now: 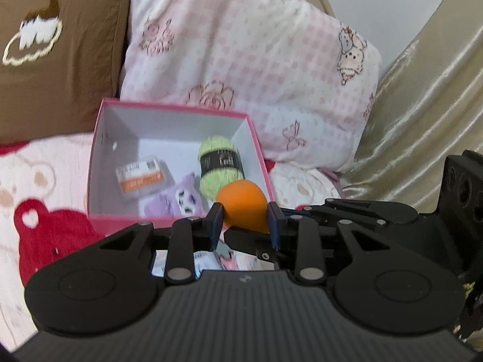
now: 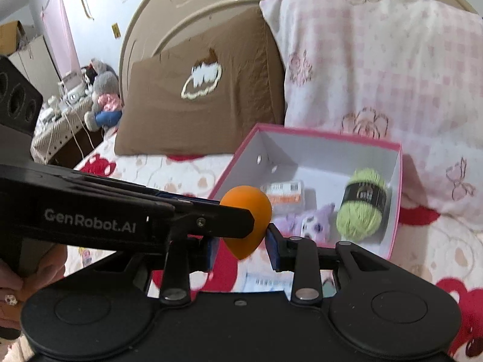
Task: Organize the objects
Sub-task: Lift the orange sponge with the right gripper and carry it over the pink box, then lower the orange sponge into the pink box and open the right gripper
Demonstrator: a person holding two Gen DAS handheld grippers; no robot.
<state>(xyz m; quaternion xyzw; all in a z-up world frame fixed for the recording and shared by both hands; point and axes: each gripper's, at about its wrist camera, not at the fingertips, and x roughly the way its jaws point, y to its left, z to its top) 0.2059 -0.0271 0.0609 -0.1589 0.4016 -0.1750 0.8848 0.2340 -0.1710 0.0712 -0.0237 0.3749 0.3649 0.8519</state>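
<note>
An orange egg-shaped sponge [image 1: 243, 202] [image 2: 244, 202] hangs just before the near rim of a pink box [image 1: 169, 107] [image 2: 332, 134] with white inner walls. My left gripper [image 1: 245, 211] is shut on it, its blue pads pressing both sides. My right gripper [image 2: 241, 241] is shut on the sponge's narrow lower end, with one of the left gripper's fingers [image 2: 223, 221] crossing in front. In the box lie a green yarn ball [image 1: 219, 166] [image 2: 360, 202], a purple plush [image 1: 178, 202] [image 2: 305, 220] and an orange-and-white packet [image 1: 142, 178] [image 2: 282, 191].
The box rests on a bedspread [image 1: 45, 181] with red bears. Behind it lean a brown pillow [image 1: 60, 60] and a pink checked pillow [image 1: 241, 45]. Gold satin cloth [image 1: 422, 105] lies at the right. A bedside table with soft toys [image 2: 99, 90] stands far left.
</note>
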